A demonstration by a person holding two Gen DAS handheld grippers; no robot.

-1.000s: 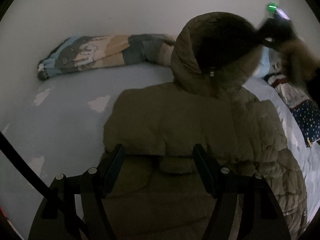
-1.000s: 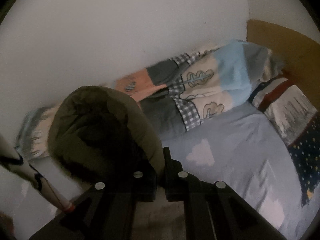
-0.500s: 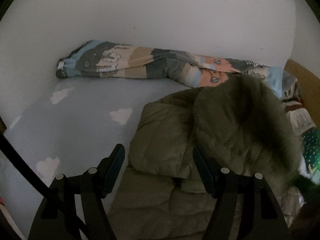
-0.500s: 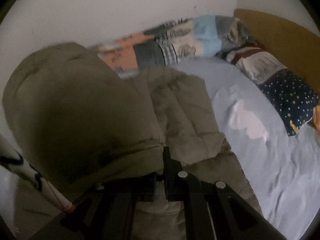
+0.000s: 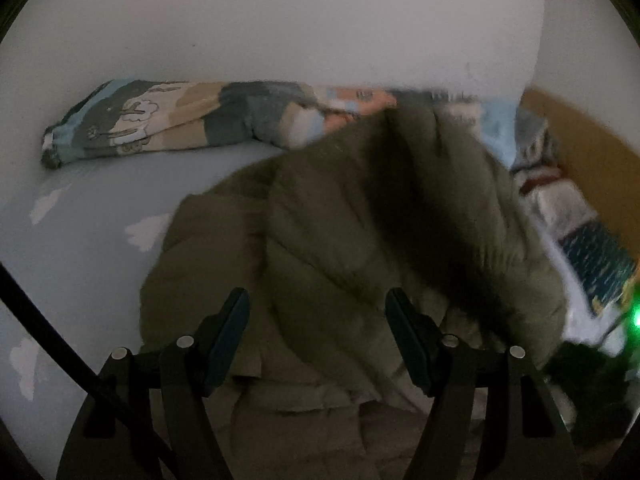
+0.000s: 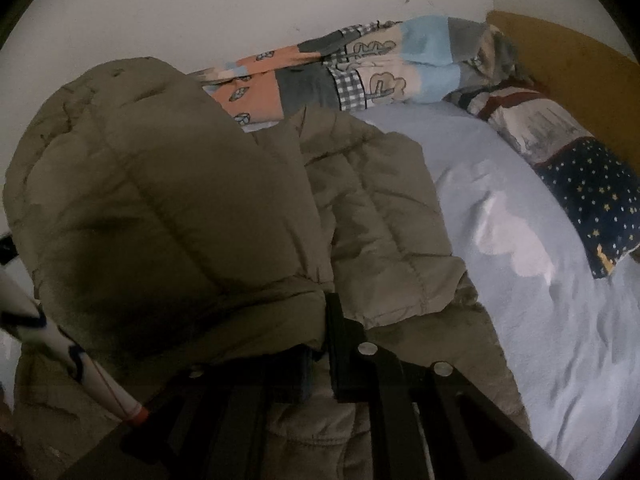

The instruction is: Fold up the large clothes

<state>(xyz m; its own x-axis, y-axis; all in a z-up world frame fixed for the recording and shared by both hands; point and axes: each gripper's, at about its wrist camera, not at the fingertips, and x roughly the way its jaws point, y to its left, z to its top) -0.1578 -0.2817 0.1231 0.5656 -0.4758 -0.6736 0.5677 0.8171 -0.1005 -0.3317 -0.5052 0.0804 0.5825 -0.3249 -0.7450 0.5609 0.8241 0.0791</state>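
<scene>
While right gripper (image 6: 320, 344) pinches jacket (image 6: 168, 200) edge, bedsheet (image 6: 520, 240) lies bare alongside.

Matt quilted cloth coat (image 6: 168, 200); smooth sheet (image 6: 540, 280)

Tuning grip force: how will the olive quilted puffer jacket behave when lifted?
The olive quilted puffer jacket probably flops: it drapes from the shut right gripper. Puffy quilting suggests it is light yet bulky and may spring back open. The left gripper hovers open above it.

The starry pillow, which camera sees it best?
The right wrist view: the starry pillow lies sharp and unblocked on the bed. The left wrist view shows only a blurred sliver beside the jacket.
</scene>
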